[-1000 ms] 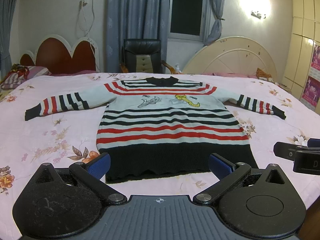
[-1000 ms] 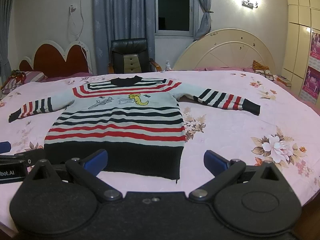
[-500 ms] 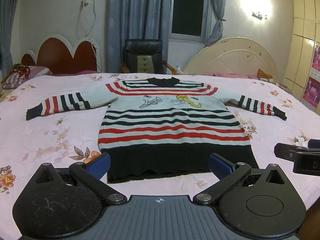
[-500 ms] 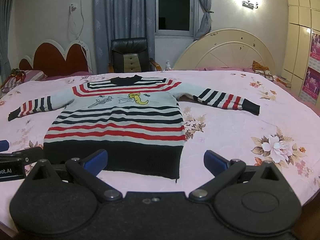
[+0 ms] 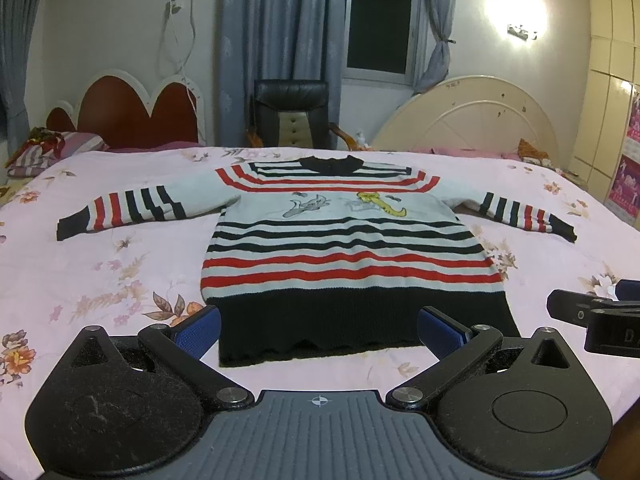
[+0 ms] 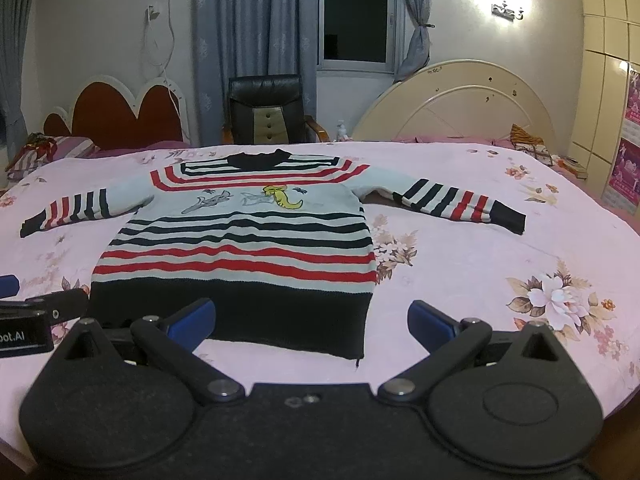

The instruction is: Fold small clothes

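The striped sweater (image 5: pixel 344 256) is lying flat on the floral bedspread (image 5: pixel 100 276), sleeves spread, hem nearest us. We are holding the left gripper (image 5: pixel 320 326) and right gripper (image 6: pixel 311 318) spread wide, gripping nothing, hovering just before the hem.

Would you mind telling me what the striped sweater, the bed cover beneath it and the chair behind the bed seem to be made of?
Striped sweater: knitted yarn, probably wool or acrylic; matte, with a ribbed black hem.
Bed cover: thin woven fabric, likely cotton or a blend; smooth pink floral print with light creases.
Chair: black leather or imitation leather; glossy sheen, buttoned tan centre panel, wooden-looking armrests.
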Tool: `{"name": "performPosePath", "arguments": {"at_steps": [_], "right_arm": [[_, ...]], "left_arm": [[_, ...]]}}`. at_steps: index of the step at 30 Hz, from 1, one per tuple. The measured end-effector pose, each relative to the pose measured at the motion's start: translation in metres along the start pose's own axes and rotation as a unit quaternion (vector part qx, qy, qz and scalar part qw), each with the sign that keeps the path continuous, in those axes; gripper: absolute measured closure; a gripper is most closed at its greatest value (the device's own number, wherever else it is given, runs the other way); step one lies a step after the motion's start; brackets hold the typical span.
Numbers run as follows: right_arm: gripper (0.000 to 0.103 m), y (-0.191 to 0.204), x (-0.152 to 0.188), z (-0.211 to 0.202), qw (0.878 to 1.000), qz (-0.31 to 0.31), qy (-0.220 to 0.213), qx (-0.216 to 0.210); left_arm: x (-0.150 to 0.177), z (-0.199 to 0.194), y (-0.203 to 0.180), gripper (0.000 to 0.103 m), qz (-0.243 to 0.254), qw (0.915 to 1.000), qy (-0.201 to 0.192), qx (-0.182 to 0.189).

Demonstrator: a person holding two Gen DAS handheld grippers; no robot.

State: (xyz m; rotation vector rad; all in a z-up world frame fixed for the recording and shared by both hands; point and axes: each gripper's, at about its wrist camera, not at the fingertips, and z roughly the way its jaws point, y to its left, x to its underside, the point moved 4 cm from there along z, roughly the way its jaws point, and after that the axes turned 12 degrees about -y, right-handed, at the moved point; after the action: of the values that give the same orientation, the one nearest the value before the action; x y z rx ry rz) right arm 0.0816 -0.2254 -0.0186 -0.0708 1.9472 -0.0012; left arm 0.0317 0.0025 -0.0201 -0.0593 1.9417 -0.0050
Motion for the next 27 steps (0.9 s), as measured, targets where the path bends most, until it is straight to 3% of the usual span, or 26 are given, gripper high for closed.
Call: {"name": "performPosePath", "arguments": {"at_steps": [27], "right_arm": [[0.001, 0.0018, 0.0059, 0.0055, 1.000, 0.003, 0.012, -0.008]], "left_arm": [[0.0015, 0.0013, -0.0016, 0.000, 0.009, 0.9999, 0.009, -0.004]]}}
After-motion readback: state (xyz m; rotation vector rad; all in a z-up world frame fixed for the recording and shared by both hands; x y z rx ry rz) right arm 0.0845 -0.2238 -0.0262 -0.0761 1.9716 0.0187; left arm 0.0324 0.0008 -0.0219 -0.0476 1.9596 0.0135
